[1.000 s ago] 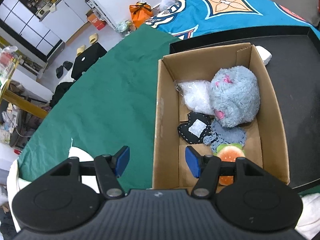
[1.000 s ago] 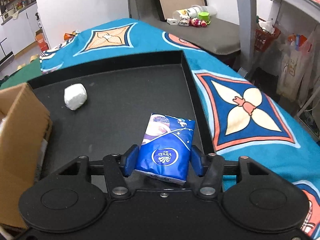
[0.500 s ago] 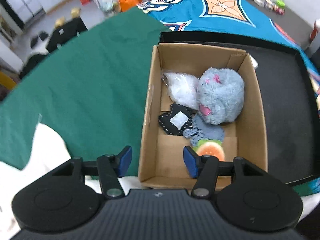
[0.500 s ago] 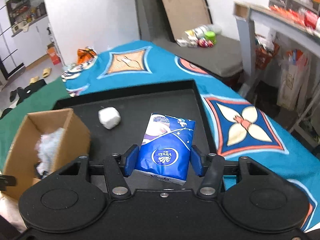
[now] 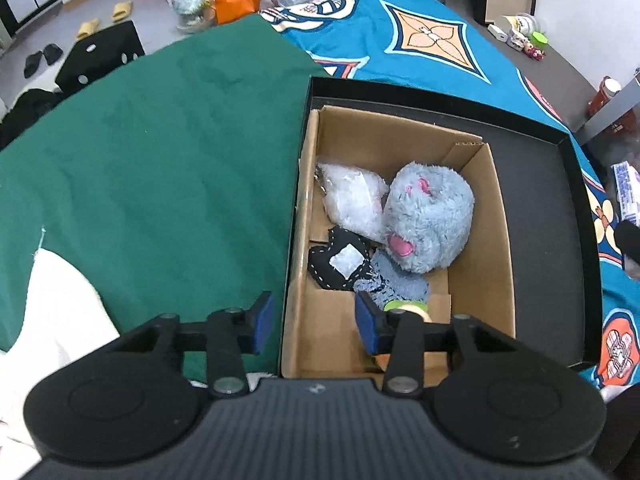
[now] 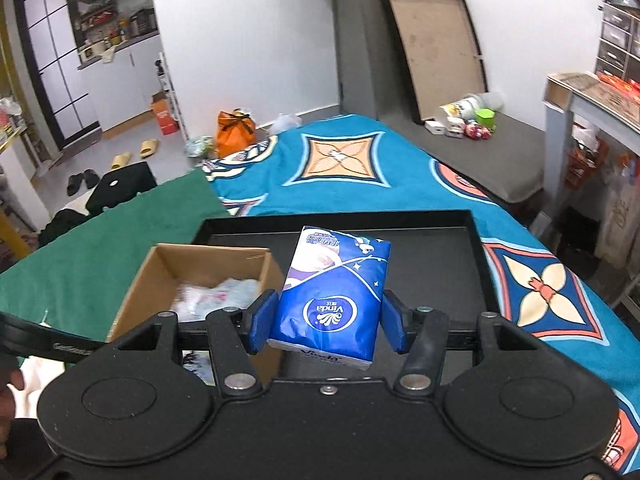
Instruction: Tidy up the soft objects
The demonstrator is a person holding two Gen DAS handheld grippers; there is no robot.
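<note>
A: Inside the box (image 5: pixel 486 216)?
B: Holds a grey plush (image 5: pixel 430 220), a white bag (image 5: pixel 352 200), a black pouch (image 5: pixel 338 260), a blue sock (image 5: pixel 394 286) and a burger toy (image 5: pixel 408 308).

A: Left gripper (image 5: pixel 312 320)?
B: Has just been closing, grips nothing; straddles the box's left wall.

A: Right gripper (image 6: pixel 326 320)?
B: Clamped on the tissue pack (image 6: pixel 334 296), lifted just right of the box, above the tray (image 6: pixel 478 260).

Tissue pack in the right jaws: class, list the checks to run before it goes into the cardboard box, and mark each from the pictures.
1. Tissue pack held between the right gripper's pads: ok.
2. Pack lifted off the black tray: ok.
3. Cardboard box open on top: ok.
4. Bare floor left in the box beside the plush toy: ok.
5. Left gripper clear of the box: not ok, it straddles the box's wall.
</note>
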